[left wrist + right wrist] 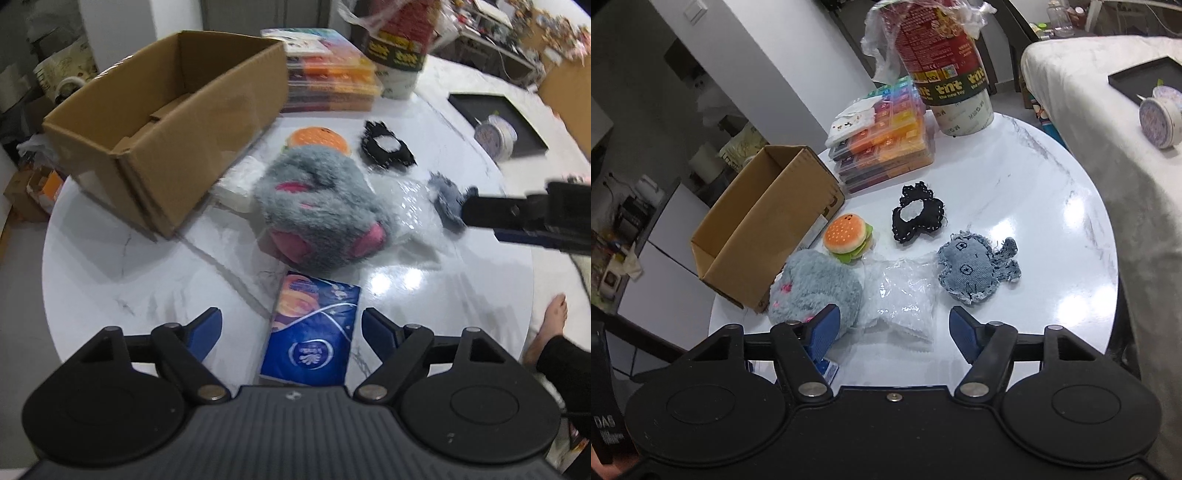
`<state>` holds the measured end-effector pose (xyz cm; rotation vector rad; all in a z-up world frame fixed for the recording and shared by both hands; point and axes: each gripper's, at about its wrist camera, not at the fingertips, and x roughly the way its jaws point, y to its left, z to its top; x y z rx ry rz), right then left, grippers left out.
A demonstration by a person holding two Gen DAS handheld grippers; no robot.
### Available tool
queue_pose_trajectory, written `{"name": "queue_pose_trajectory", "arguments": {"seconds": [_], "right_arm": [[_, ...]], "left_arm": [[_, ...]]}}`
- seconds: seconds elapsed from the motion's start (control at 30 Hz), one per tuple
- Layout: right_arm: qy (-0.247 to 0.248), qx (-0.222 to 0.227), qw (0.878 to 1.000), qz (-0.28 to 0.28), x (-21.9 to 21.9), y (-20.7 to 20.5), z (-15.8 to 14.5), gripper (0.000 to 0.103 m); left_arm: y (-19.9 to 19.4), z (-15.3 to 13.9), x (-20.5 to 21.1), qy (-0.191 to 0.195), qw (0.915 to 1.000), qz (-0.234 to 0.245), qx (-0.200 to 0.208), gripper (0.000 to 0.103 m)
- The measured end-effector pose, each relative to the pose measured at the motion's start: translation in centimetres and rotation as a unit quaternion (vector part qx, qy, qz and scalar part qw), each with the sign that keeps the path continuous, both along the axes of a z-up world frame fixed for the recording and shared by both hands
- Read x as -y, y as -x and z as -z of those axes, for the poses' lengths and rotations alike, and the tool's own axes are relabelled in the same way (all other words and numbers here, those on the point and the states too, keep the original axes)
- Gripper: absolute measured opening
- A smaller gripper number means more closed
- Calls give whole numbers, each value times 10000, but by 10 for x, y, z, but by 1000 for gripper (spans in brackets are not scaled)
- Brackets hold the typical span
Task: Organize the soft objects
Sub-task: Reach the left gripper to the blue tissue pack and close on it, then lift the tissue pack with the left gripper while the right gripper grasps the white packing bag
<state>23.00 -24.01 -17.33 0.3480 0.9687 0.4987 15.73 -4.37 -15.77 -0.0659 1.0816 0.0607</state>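
Observation:
On the round white table (110, 266) lie a grey-and-pink plush toy (317, 218) (816, 291), a burger plush (317, 138) (847, 236), a black scrunchie (386, 147) (918, 212), a denim fish toy (448, 201) (975, 271), a clear plastic packet (899, 302) and a blue tissue pack (312, 332). An open cardboard box (166, 122) (764, 225) stands at the left. My left gripper (291, 332) is open over the tissue pack. My right gripper (894, 328) is open above the plastic packet; it enters the left wrist view (524, 218) from the right.
A stack of colourful plastic cases (332, 74) (886, 147) and a tall tnt toy tub (399, 48) (945, 74) stand at the table's far side. A black tray with a round tin (496, 136) (1160, 118) sits on a neighbouring surface. A bare foot (550, 325) is by the table's right edge.

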Motion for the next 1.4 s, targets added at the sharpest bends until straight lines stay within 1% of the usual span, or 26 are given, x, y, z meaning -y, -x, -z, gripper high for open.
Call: {"name": "queue_pose_trajectory", "arguments": {"seconds": [0.1,0.2,0.23,0.27,0.3,0.37,0.47,0.53,0.6,0.77,0.9,1.03,1.23,1.4], "right_arm": [[70,45,9999,89,1,0,1,65],[136,57,9998,138,1,-1,3,65],[178,60,9997,149,1,-1,4,65],[208,49,9996,164,1,-2,5,65],[214,22,9996,186,1,-3,7,65],[198,-49,9995,230,1,-4,11,65],[233,-103,9994,251,-2,-5,14,65],[181,-133,9994,266,-3,-6,15,65],[149,-121,9994,300,-4,-7,14,65],[10,-113,9993,366,-3,-8,12,66],[-101,-128,9988,461,-7,-10,13,73],[-183,-196,9982,527,-13,-14,17,73],[-112,-156,9977,649,-25,-20,20,73],[152,-203,9980,580,-38,-22,29,73]], "left_arm": [[-4,7,10,-184,9997,162,-91,83],[-8,15,13,-231,9995,127,-186,82],[-8,17,14,-270,9994,90,-187,80],[-9,19,14,-289,9993,92,-206,76],[-9,22,15,-278,9992,118,-247,74],[-8,22,14,-188,9996,116,-191,71],[-8,19,14,-178,9997,107,-122,52],[-10,18,14,-206,9996,50,-170,52],[-9,14,12,-151,9998,9,-105,51],[-4,4,9,-155,9999,-30,27,51],[1,-1,-1,-122,9998,-156,79,51],[5,-7,-12,-99,9995,-263,150,51],[11,-15,-28,-59,9989,-392,249,51],[14,-20,-42,-58,9980,-540,336,51]]}}
